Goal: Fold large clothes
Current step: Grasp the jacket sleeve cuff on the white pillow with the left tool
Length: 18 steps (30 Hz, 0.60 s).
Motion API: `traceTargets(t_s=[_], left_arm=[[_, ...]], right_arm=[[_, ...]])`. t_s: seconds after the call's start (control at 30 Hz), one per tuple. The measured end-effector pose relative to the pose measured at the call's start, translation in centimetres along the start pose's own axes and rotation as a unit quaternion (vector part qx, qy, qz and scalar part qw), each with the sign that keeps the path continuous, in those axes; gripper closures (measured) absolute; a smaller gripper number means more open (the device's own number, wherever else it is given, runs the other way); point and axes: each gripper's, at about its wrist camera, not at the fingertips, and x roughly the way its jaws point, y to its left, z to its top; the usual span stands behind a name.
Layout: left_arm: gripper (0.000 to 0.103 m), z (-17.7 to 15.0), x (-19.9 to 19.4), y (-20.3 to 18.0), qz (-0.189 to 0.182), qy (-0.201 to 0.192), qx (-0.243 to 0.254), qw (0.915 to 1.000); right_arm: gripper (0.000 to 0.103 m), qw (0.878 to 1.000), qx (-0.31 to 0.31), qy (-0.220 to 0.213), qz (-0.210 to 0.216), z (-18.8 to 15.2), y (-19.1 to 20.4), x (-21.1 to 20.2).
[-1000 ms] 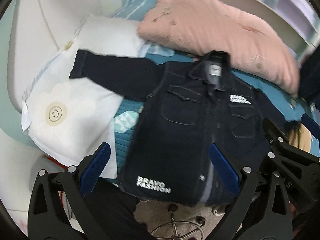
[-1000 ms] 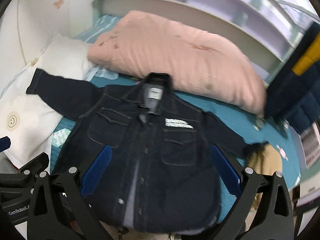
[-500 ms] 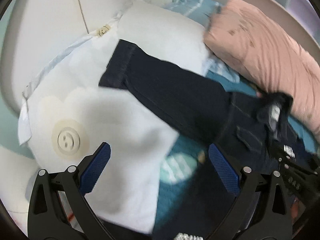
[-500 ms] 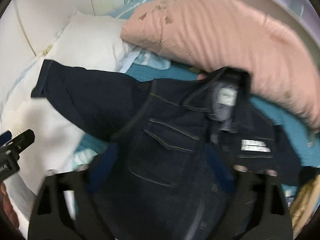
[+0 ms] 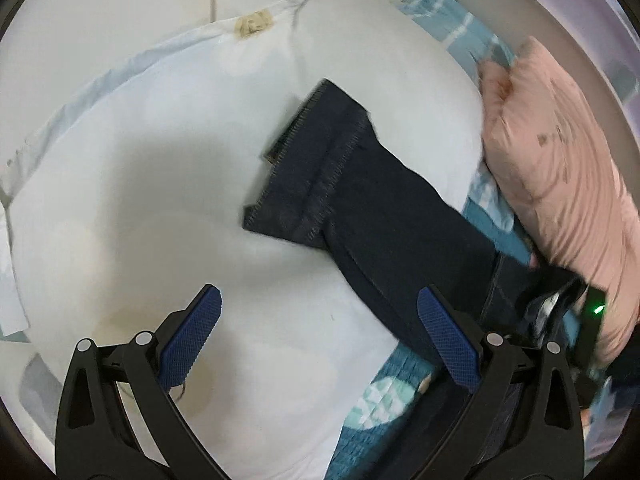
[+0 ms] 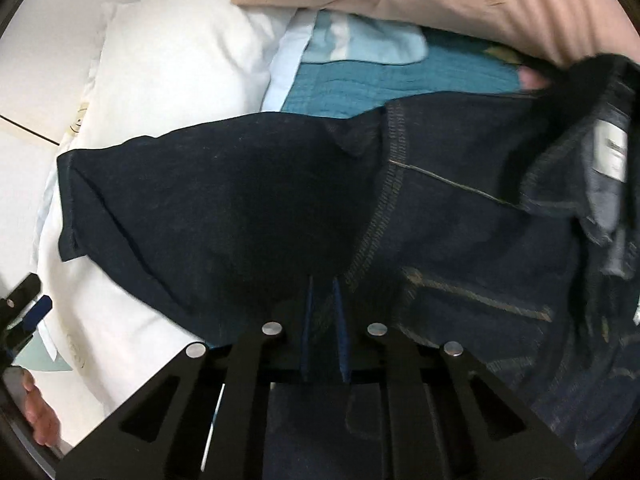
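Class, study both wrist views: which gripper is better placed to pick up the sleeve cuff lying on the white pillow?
Left. The left gripper is open just short of the sleeve cuff on the white pillow; the right gripper is closing on denim near the shoulder seam.

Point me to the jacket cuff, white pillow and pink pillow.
jacket cuff (image 5: 298, 172), left wrist view, stitched sleeve end
white pillow (image 5: 160, 184), left wrist view, bare middle
pink pillow (image 5: 560, 184), left wrist view, its middle
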Motion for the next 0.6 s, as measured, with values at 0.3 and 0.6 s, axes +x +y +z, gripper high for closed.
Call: traceTargets(t_s=[0.3,0.6], left_arm=[[0.005,2.0,3.1,2.3,-0.062,0.023,-0.090,0.9938],[0.033,2.8,5.8,0.2,0.066,-0.026,-0.065,0.9954]], right_arm=[[0.101,0.998,0.015,0.066,-0.008,0.4,-1.3,6.3],[0.101,0.999,0.001,0.044,-0.004,-1.2,-1.2,6.1]])
